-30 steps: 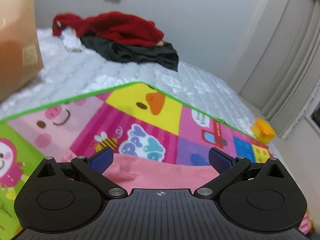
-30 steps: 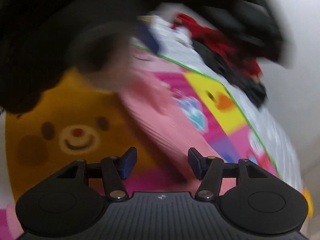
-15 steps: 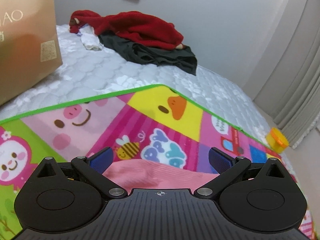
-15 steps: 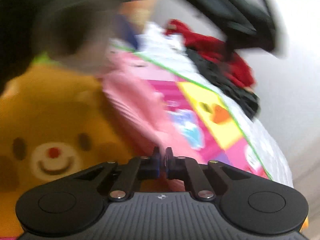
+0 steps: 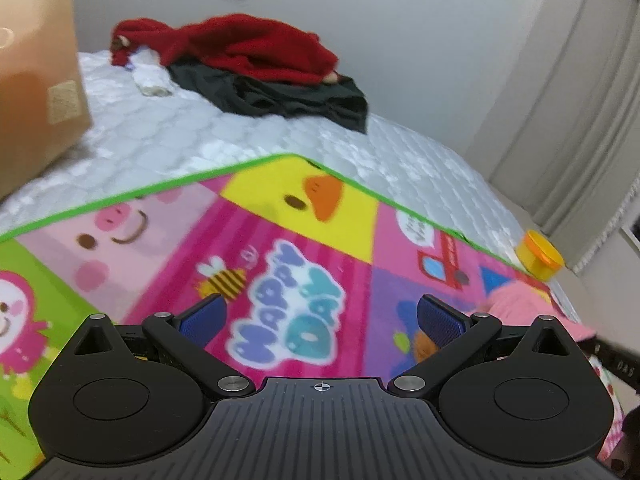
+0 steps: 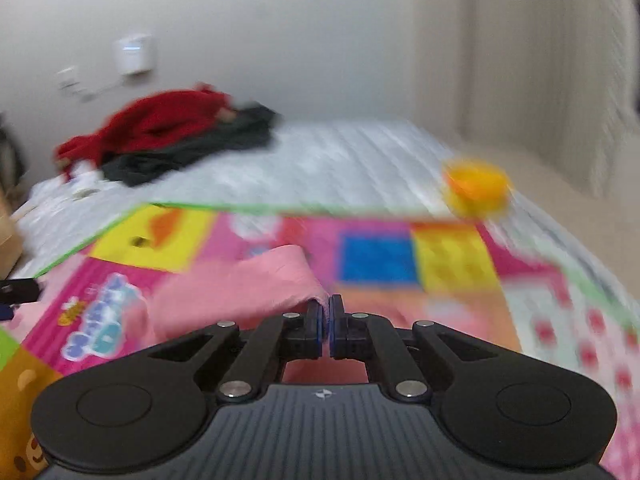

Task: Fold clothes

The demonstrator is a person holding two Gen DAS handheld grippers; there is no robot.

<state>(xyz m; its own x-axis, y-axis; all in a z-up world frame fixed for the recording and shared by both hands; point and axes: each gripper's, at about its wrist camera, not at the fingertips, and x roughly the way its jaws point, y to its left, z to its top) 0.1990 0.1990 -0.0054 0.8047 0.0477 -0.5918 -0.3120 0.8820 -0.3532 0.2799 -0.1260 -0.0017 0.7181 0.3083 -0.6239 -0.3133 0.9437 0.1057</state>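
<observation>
Now, line by line.
Left gripper (image 5: 318,316): fingers spread wide with nothing between them, hovering over the middle of the play mat (image 5: 280,248).
Right gripper (image 6: 325,322): fingers pressed together, pinching an edge of the pink garment (image 6: 240,292).
Pink garment: lies bunched on the play mat toward its right side; the left wrist view catches only a lump of it (image 5: 520,300) near the mat's right edge, beside the gripper's right finger.
Play mat: cartoon panels with a green border, spread over the white quilted bed (image 5: 168,136).
Far side of the bed: a red garment (image 5: 248,48) heaped on a dark garment (image 5: 288,98), against the wall.
Left edge of the bed: a brown cardboard box (image 5: 36,92).
Right edge of the bed: a yellow and orange cup (image 5: 538,254), just past the mat's corner.
In the way: nothing lies between the left gripper and the mat; the right wrist view is blurred.
</observation>
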